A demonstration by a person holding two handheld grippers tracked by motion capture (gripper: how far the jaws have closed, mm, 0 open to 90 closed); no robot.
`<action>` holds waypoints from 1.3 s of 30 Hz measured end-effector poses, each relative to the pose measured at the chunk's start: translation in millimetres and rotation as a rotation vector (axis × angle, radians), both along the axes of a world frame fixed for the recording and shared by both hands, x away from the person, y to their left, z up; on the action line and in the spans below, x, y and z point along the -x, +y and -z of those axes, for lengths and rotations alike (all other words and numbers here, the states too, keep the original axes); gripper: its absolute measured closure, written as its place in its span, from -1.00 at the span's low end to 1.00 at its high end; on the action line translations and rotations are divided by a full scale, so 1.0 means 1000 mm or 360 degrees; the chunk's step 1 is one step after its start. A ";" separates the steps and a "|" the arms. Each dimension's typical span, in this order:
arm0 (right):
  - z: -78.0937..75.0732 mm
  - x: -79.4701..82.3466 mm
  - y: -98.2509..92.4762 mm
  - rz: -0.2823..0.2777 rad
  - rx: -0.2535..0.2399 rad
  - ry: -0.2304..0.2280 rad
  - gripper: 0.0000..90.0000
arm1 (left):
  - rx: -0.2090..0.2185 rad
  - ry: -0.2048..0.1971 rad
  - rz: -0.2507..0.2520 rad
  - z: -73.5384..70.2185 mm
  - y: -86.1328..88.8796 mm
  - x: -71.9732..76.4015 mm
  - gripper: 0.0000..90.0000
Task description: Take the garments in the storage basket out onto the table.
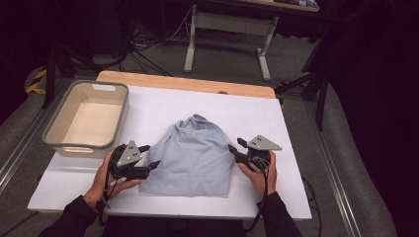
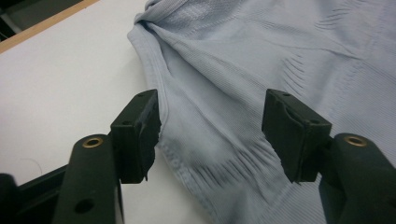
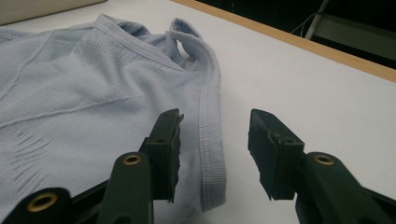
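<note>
On the counter (image 1: pixel 163 98): white top, wooden far edge.
Bin (image 1: pixel 64 140): beige, left of garment, holds nothing.
Garment (image 1: pixel 192 153): pale blue top, centre, partly folded, far end bunched; judged unfinished.
Left gripper (image 1: pixel 150 155): fingers apart, straddling left hem, not pinching.
Right gripper (image 1: pixel 235 144): fingers parted over right hem, no grip.

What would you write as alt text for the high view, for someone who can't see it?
A pale blue knitted garment lies on a white table, with a person's left gripper and right gripper at its two side edges, jaws open. A beige plastic tub sits at the table's left edge.
</note>
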State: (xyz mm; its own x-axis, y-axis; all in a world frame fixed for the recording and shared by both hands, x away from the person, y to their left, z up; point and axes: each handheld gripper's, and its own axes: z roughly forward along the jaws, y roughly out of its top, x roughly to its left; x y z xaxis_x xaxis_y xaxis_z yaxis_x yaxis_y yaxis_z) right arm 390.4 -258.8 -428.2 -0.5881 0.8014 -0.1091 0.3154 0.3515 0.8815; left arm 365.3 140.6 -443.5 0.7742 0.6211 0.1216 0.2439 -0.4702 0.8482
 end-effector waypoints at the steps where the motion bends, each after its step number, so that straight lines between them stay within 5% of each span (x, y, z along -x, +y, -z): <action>1: 0.000 0.000 0.001 0.0000 -0.0001 0.0004 0.20 | 0.0012 0.0001 -0.0010 -0.001 -0.001 -0.003 -0.22; 5: -0.002 -0.004 0.004 -0.0018 -0.0004 0.0006 0.16 | -0.0025 -0.0017 -0.0038 -0.007 -0.006 -0.017 -0.29; 10: 0.001 -0.014 0.012 -0.0008 0.0019 0.0056 0.16 | -0.0070 0.0052 -0.0034 -0.003 -0.012 -0.033 -0.21; 16: 0.015 -0.022 0.013 -0.0087 0.0117 0.0275 0.48 | -0.0190 0.0102 0.0041 0.009 -0.014 -0.043 0.50; 19: 0.017 -0.019 0.010 -0.0107 0.0106 0.0297 0.67 | -0.0227 0.0156 0.0062 0.014 -0.015 -0.044 0.77; 26: 0.021 -0.011 0.001 -0.0111 0.0117 0.0342 0.71 | -0.0274 0.0160 0.0036 0.014 -0.013 -0.040 0.81; 29: 0.027 -0.005 -0.004 -0.0089 0.0046 0.0383 0.71 | -0.0371 0.0143 0.0006 0.017 -0.011 -0.036 0.81; 39: 0.027 -0.006 -0.001 -0.0064 0.0122 0.0329 0.56 | -0.0313 0.0148 -0.0004 0.021 -0.005 -0.034 0.82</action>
State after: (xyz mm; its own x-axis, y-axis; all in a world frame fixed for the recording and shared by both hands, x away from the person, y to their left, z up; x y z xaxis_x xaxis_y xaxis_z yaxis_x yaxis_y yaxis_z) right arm 396.1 -259.9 -455.6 -0.6356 0.7709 -0.0427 0.4708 0.4308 0.7699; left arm 399.5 135.7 -464.1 0.7863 0.5943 0.1691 0.3179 -0.6238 0.7140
